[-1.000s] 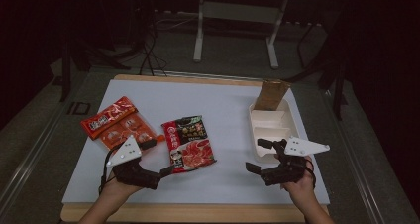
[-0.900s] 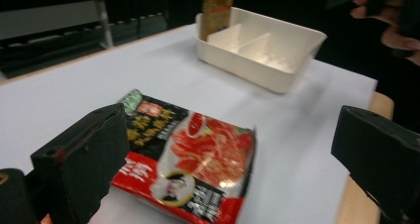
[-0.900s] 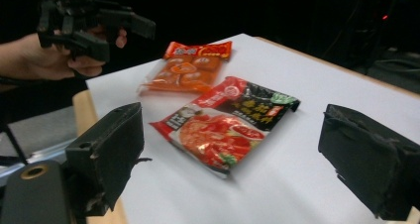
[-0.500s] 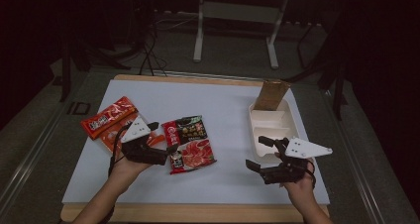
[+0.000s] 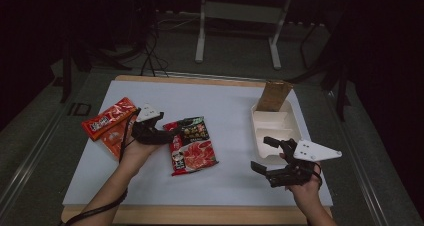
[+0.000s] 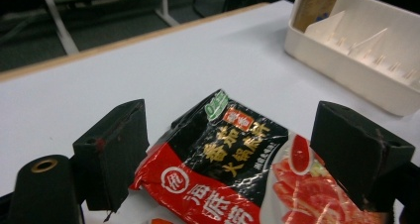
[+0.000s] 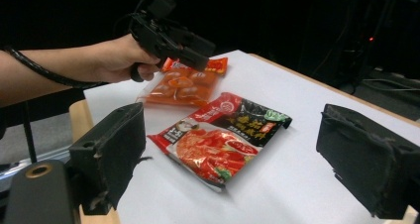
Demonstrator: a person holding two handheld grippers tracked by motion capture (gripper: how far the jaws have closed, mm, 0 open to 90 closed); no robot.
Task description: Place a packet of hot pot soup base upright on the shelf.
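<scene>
Left claw point(image 5: 170, 134), its jaws just closing around the sachet point(image 5: 192, 145) at centre frame, must next pinch, we judge.

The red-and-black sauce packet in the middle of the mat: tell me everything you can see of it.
The sauce packet is a glossy, crinkled plastic pouch, black at its far end with gold characters and a green badge, red and white with a food photo nearer the person. It lies flat on the white mat. The left hand-held gripper has its jaws open astride the black end, just closing, not yet pressing it.
</scene>
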